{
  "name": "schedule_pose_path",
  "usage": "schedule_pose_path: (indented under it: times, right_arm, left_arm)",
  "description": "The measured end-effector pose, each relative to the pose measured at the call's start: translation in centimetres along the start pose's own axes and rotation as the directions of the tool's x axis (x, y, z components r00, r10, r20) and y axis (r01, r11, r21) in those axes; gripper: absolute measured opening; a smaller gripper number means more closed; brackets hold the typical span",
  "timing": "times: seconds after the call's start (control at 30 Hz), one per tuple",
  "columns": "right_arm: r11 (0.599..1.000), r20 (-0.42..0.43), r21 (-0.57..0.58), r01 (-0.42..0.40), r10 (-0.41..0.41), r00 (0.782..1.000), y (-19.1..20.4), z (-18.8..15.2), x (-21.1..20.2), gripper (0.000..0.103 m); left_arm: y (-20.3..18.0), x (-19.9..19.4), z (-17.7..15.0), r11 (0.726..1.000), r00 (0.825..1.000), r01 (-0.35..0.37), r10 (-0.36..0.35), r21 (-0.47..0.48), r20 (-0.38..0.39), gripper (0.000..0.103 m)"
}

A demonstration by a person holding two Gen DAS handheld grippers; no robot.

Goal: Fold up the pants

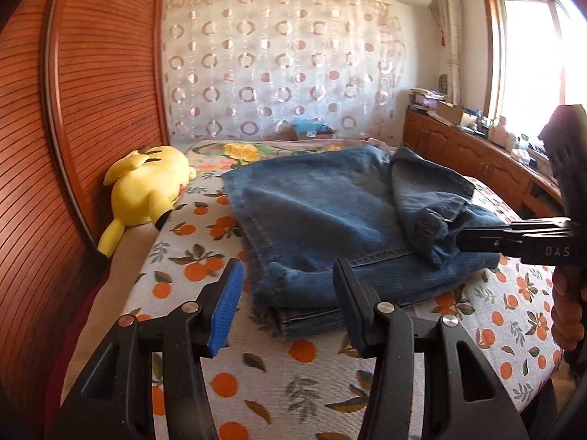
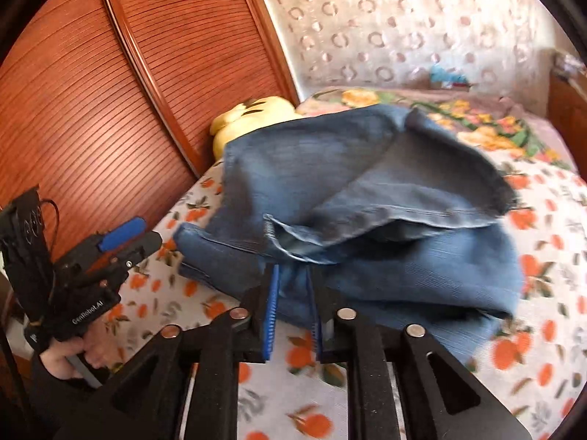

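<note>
Bedspread (image 1: 301,385) under left tool (image 1: 290,308) gaping empty; right tool (image 2: 293,315) narrowly straddles jeans (image 2: 367,183).

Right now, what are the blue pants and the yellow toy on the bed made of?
The blue pants look like denim: faded matte blue weave, stitched seams, frayed hems. The yellow toy looks like soft plush fabric, smooth and stuffed; its filling is hidden. The bed cover seems printed woven cotton, though that is a guess.

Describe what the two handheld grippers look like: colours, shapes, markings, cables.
Both the left gripper and right gripper are black, with angular cut-out arms, silver rivets and ribbed blue pads. The left carries white "GenRobot.AI" lettering and a thin black cable; a black sleeve covers that wrist.
</note>
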State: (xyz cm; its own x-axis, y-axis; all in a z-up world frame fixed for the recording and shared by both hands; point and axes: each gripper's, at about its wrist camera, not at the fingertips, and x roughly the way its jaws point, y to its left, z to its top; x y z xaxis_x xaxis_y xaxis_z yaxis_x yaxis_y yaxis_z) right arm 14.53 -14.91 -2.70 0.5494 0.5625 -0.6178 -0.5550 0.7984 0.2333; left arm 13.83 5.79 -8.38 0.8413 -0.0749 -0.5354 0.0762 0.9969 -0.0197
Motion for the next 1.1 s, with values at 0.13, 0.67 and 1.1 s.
schedule_pose_path:
  times: [0.13, 0.67, 1.1]
  right_arm:
    - [0.998, 0.033, -0.026, 0.065, -0.065, 0.997, 1.0, -1.7, -2.2, 0.027]
    - [0.940, 0.013, 0.088, 0.329, -0.331, 0.943, -1.8, -7.7, -6.3, 0.031]
    - [0.904, 0.001, 0.151, 0.399, -0.404, 0.915, -1.1, -9.0, -8.8, 0.031]
  left_arm:
    - [-1.6, 0.0, 0.4, 0.999, 0.999, 0.034, -0.034, 0.012, 0.000, 0.052]
    - [-10.0, 1.8, 4.5, 0.956, 0.976, 0.217, -0.216, 0.196, -0.027, 0.052]
    - [-17.2, 7.3, 8.7, 0.891, 0.930, 0.356, -0.311, 0.282, -0.194, 0.049]
